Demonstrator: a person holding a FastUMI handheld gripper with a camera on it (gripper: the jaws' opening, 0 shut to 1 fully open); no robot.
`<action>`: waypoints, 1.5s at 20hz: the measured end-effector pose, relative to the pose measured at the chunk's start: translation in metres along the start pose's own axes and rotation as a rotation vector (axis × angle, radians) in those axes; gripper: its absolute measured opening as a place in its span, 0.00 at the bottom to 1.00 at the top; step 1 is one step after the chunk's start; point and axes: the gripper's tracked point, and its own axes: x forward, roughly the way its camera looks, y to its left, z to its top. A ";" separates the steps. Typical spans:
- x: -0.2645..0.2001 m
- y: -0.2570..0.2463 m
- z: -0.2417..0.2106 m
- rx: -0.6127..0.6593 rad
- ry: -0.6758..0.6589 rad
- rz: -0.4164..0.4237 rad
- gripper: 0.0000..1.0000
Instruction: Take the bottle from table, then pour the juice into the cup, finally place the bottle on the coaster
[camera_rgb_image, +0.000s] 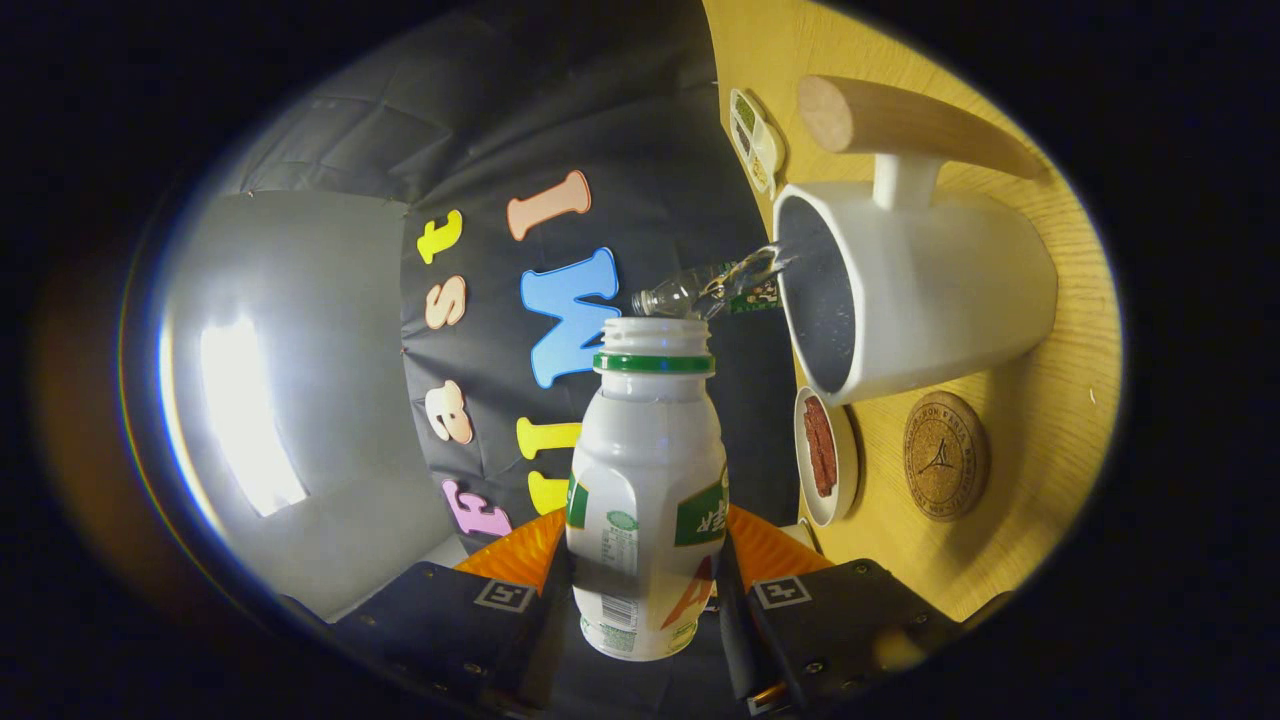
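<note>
A white juice bottle (648, 480) with a green neck ring and an open mouth sits between my fingers, and my gripper (645, 600) is shut on its lower body. The whole view is rolled, so the wooden table (1050, 420) stands on the right and the bottle is tipped over sideways. Just beyond the bottle's mouth, a little to the right, is the white cup (930, 290) with a wooden handle (900, 115); its dark opening faces the bottle. I see no stream of juice. A round cork coaster (945, 455) lies on the table beside the cup.
A small white dish (828, 458) with something red in it lies between the cup and my fingers. A clear plastic bottle (705, 288) shows near the cup's rim. A small divided tray (755, 140) sits farther along the table. The booth's cloth wall is behind.
</note>
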 end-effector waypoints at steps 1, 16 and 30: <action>0.000 0.000 -0.001 0.002 0.002 0.001 0.64; -0.001 -0.004 -0.003 0.058 -0.003 0.004 0.64; -0.001 -0.005 -0.003 0.097 -0.015 0.053 0.64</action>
